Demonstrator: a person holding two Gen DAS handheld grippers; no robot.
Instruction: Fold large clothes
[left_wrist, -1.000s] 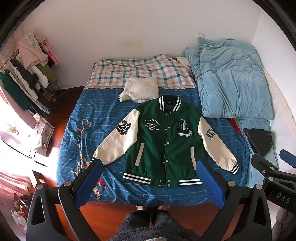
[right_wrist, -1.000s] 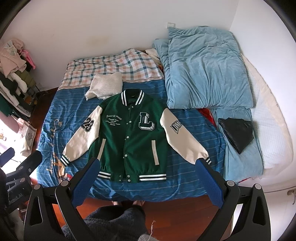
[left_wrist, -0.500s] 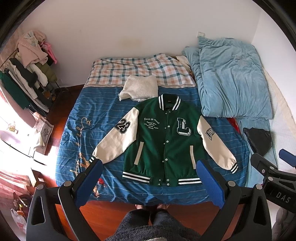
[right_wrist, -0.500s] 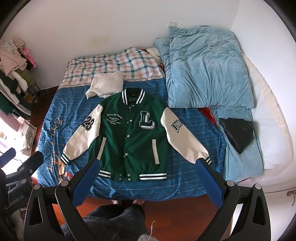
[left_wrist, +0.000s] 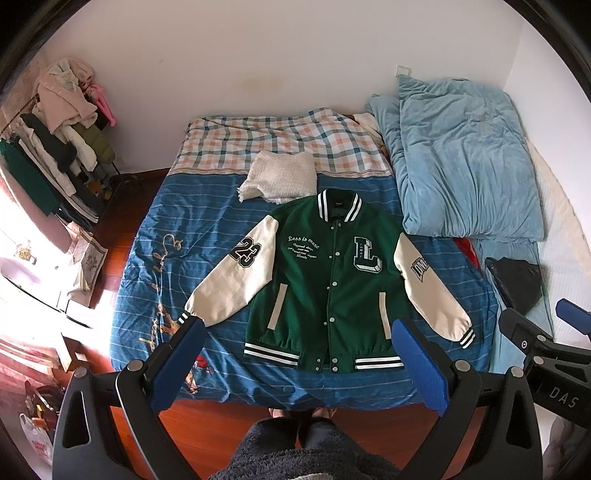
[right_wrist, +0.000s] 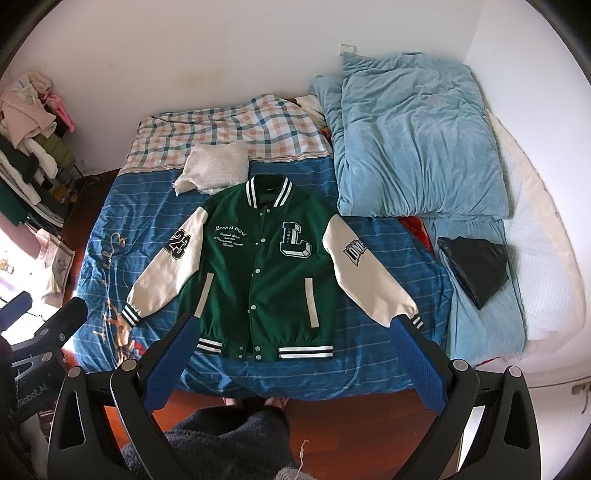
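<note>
A green varsity jacket (left_wrist: 328, 280) with cream sleeves lies flat and face up on the blue striped bedcover (left_wrist: 192, 236), collar toward the wall, both sleeves spread out. It also shows in the right wrist view (right_wrist: 258, 273). My left gripper (left_wrist: 297, 332) is open and empty, held high above the foot of the bed, over the jacket's hem. My right gripper (right_wrist: 293, 328) is open and empty at the same height, also over the hem. The right gripper's body shows at the right edge of the left wrist view (left_wrist: 535, 343).
A folded white knit (left_wrist: 280, 181) lies just beyond the collar. A light blue duvet (left_wrist: 461, 166) is piled on the bed's right side, with a black bag (left_wrist: 517, 280) in front of it. A clothes rack (left_wrist: 55, 147) stands at left. My legs (left_wrist: 303, 443) are at the bed's foot.
Both views have shifted very slightly; the jacket lies as before. Both grippers stay open.
</note>
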